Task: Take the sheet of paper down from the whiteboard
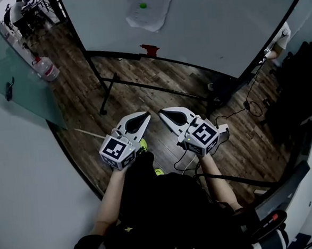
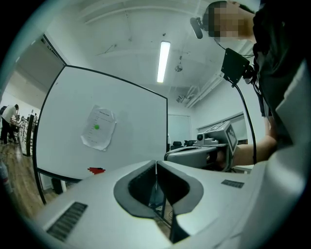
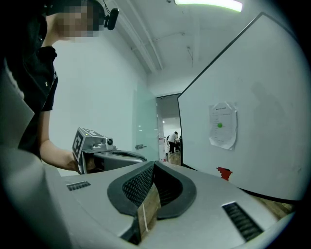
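Note:
A white sheet of paper (image 1: 148, 9) with a green dot hangs on the whiteboard (image 1: 218, 21), slightly crumpled; it also shows as the paper (image 2: 98, 128) in the left gripper view and the paper (image 3: 223, 125) in the right gripper view. My left gripper (image 1: 148, 115) and right gripper (image 1: 161, 113) are held level side by side, well short of the board. Both are shut with nothing between the jaws. From each gripper view I see the other gripper alongside: the right gripper (image 2: 167, 156) and the left gripper (image 3: 144, 158).
A small red object (image 1: 150, 50) sits on the whiteboard's bottom ledge below the paper. The board's black stand (image 1: 109, 82) spreads over the wooden floor. Cables (image 1: 253, 108) trail at the right, a water bottle (image 1: 46, 68) stands at the left by a glass wall.

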`<state>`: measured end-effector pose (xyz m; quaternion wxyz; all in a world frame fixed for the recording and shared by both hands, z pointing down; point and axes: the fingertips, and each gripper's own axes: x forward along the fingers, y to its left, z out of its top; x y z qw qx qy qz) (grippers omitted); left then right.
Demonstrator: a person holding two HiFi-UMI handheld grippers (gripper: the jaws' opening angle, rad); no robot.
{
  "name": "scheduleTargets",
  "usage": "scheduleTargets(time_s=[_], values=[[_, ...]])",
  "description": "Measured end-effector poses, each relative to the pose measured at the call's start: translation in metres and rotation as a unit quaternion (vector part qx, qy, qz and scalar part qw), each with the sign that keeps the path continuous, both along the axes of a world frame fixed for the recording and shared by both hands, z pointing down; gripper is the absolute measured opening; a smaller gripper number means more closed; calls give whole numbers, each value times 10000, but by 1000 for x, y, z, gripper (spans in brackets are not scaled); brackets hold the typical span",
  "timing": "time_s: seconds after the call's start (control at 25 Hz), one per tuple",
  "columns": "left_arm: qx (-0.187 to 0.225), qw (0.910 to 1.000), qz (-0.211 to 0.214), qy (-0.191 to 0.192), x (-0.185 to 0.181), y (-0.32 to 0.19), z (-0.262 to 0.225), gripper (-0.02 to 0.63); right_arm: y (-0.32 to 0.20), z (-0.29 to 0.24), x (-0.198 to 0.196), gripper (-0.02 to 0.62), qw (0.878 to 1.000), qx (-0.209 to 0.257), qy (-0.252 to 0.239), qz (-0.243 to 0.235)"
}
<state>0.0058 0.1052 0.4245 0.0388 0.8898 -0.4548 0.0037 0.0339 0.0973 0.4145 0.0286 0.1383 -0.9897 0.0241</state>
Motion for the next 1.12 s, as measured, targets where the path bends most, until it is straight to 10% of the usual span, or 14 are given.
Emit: scheduleTargets(time_s=[1.12], values=[[225,9994,231,-77,-46,-126,-19,32,-126,-15,-49,-2,9991,76,65,413]])
